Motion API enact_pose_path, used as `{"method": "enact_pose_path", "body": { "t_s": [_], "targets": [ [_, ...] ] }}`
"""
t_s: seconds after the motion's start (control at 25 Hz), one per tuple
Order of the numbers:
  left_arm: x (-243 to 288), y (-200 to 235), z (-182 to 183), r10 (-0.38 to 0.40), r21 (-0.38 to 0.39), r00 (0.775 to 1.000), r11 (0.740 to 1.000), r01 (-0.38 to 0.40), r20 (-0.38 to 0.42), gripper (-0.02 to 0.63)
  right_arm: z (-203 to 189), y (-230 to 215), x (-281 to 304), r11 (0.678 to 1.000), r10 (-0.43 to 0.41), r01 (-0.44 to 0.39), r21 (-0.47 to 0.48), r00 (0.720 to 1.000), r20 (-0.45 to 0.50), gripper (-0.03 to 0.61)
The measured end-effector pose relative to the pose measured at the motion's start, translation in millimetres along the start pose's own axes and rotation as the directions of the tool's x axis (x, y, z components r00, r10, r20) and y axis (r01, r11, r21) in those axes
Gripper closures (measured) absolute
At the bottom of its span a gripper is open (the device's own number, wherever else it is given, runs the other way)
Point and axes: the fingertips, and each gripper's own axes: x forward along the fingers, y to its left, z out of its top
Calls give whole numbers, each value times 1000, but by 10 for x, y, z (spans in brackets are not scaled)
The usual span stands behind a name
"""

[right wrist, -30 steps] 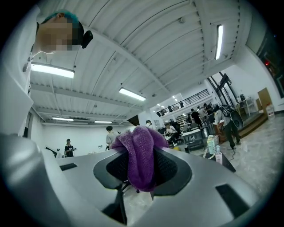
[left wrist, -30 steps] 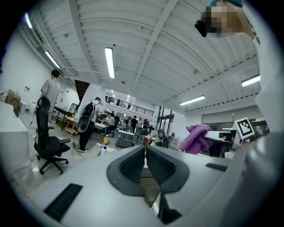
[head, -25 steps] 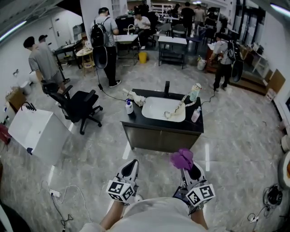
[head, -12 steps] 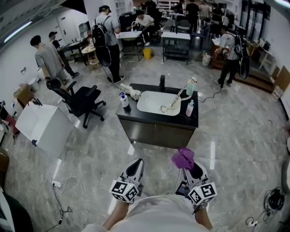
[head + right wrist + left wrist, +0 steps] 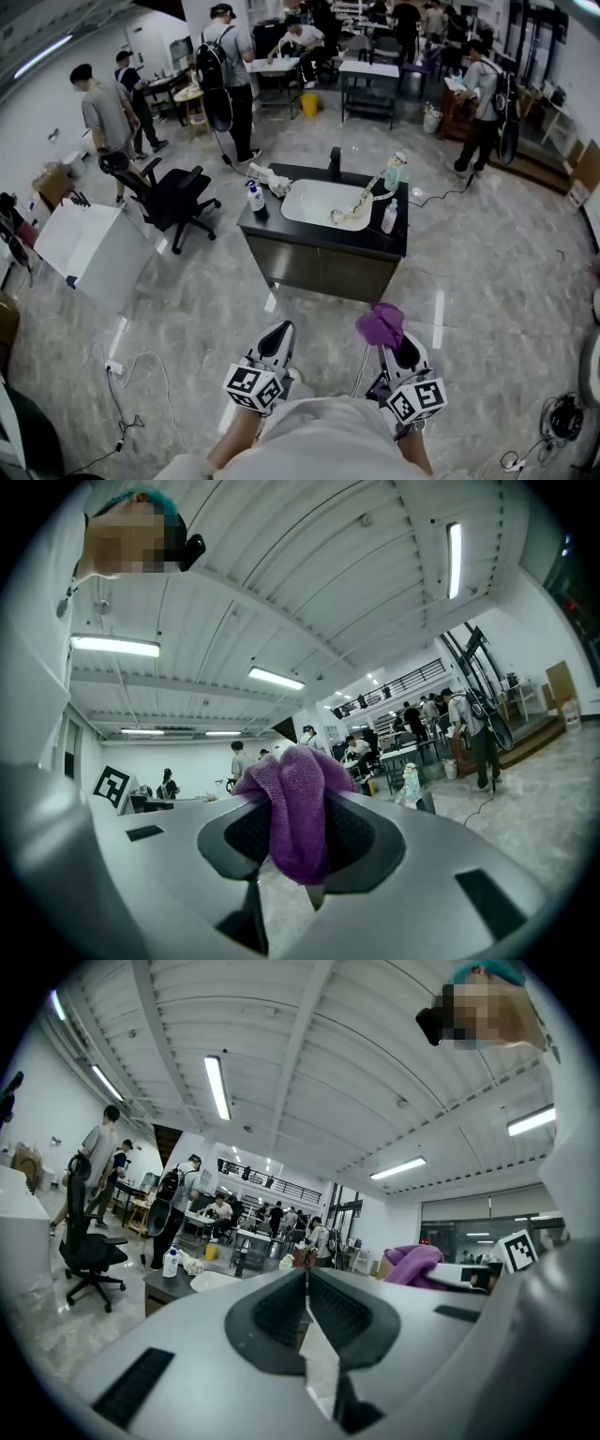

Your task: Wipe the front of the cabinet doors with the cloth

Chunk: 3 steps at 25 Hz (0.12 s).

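Well short of the cabinet [image 5: 319,272], both tools sit low.
The right tool [image 5: 388,347] pinches a bunched, fuzzy purple cloth [image 5: 379,325] that sticks out past its tips; the left tool [image 5: 277,332] is closed and empty.

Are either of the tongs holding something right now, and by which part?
The right tongs are shut on the purple cloth, pinching a bunched fold of it. The left tongs are shut and empty.

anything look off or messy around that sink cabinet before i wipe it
Nothing spilled or damaged. On the cabinet top, a pale hose lies draped across the sink rim, and a crumpled rag sits at the left end.
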Motion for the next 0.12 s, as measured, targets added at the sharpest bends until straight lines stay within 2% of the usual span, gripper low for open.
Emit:
{"method": "enact_pose_path", "body": {
  "t_s": [0.12],
  "targets": [
    [46,-31,-112,-9,-8,1000,1000,9,-19,597,-41,-25,-28,1000,-6,6,3,1000,6,440]
  ]
}}
